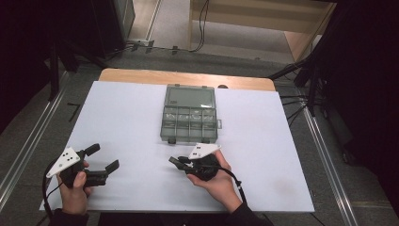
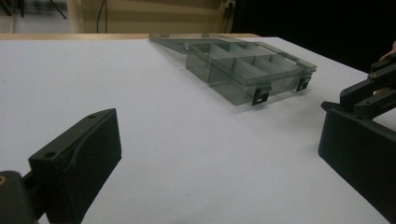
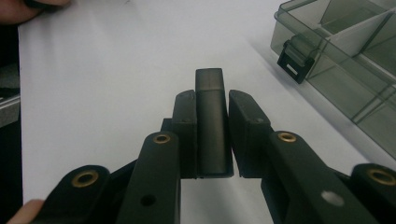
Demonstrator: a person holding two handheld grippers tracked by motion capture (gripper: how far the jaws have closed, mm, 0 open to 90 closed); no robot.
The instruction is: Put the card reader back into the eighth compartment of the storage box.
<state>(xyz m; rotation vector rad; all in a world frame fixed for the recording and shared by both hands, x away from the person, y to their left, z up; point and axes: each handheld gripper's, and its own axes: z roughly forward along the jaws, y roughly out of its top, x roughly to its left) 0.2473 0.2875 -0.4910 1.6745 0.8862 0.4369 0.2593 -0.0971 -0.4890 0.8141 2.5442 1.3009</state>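
On the white bench, near edge:
Right gripper: clenched on a small dark block, which stood upright between its jaws and stuck out past their tips.
Block's place: held just above the bench, short of the open grey compartment box.
Left gripper: released, jaws wide apart, holding nothing, well apart from the block.

Left tongs agape — right tongs clamped on something
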